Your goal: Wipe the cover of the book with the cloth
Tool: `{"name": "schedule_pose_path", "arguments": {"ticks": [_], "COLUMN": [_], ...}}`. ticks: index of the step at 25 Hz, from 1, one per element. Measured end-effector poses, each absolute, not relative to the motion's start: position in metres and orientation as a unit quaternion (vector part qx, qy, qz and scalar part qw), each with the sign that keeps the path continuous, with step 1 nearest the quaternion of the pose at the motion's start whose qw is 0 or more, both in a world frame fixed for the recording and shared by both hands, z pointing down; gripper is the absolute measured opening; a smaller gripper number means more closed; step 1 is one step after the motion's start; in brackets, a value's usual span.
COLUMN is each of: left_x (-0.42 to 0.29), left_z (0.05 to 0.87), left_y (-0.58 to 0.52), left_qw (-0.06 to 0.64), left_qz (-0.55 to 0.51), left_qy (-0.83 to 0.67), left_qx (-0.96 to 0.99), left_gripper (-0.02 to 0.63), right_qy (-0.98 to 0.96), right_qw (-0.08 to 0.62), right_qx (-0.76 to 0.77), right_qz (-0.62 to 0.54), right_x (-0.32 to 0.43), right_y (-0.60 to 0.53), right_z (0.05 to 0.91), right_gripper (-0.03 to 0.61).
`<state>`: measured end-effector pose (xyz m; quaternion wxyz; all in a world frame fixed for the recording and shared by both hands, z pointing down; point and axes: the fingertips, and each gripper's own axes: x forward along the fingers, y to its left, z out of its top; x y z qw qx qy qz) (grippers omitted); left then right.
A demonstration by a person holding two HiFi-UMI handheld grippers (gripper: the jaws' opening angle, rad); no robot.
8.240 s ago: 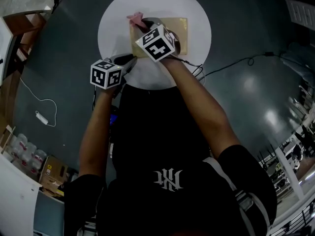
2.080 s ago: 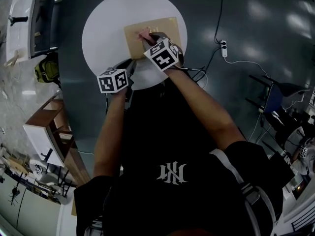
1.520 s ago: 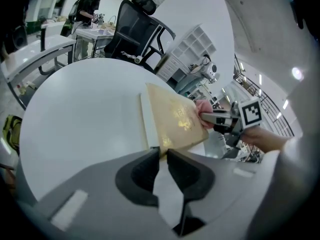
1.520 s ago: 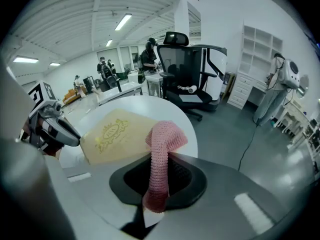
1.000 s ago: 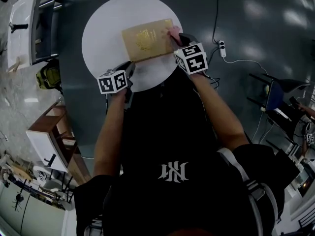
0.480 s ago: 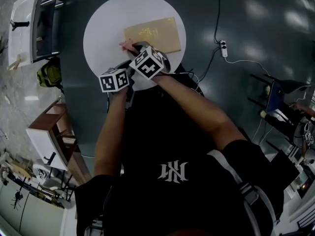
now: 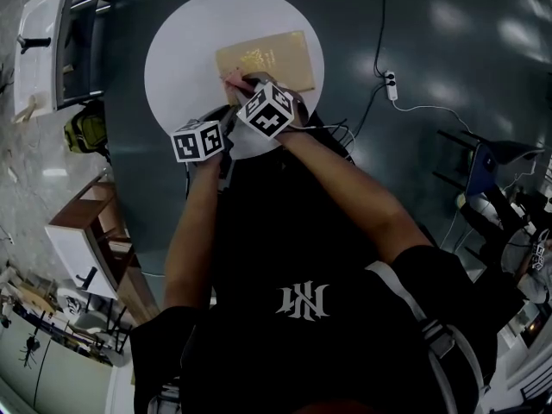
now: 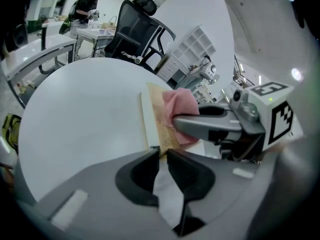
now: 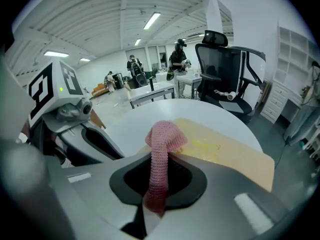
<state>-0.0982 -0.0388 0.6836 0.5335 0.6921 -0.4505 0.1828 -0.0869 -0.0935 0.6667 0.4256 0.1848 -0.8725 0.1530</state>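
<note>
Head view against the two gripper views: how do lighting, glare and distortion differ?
Head view: dim, fisheye-bent, glare patches on the dark floor, white table bright, book cover detail faint. Left gripper view: strong barrel distortion, black corners, near jaws soft. Right gripper view: evenly lit by ceiling strips, cloth sharp, edges smeared.

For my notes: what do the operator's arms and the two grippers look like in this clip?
Both the left gripper and right gripper have grey moulded bodies with dark recesses. Each carries a white cube printed with black square markers. The person wears a black short-sleeved T-shirt with a white emblem; forearms are bare.
</note>
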Motion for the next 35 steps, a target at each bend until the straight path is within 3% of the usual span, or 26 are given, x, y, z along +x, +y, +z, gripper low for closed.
{"name": "schedule_pose_path", "arguments": {"ticks": [27,32,35], "left_x": [-0.096,-0.096,-0.097], "left_z": [0.683,0.684,0.684], "left_y": [-0.038,-0.037,-0.038], "left_qw": [0.534,0.534,0.530], "left_qz": [0.191,0.192,0.196], "left_qy": [-0.450,-0.451,-0.452], "left_qx": [0.690,0.689,0.691], "left_gripper": [0.055,0.055,0.055], "right_qy": [-0.820,-0.774,-0.794], "right_qw": [0.428,0.455,0.422], "right_qx": [0.327,0.380,0.379], "right_qz": [0.194,0.224,0.216], "right_x": [0.086,0.131,0.120], "right_y": [-0.152,-0.158,-0.152], "right_z": [0.665,0.673,0.653], "right_gripper": [0.037,0.037,0.037]}}
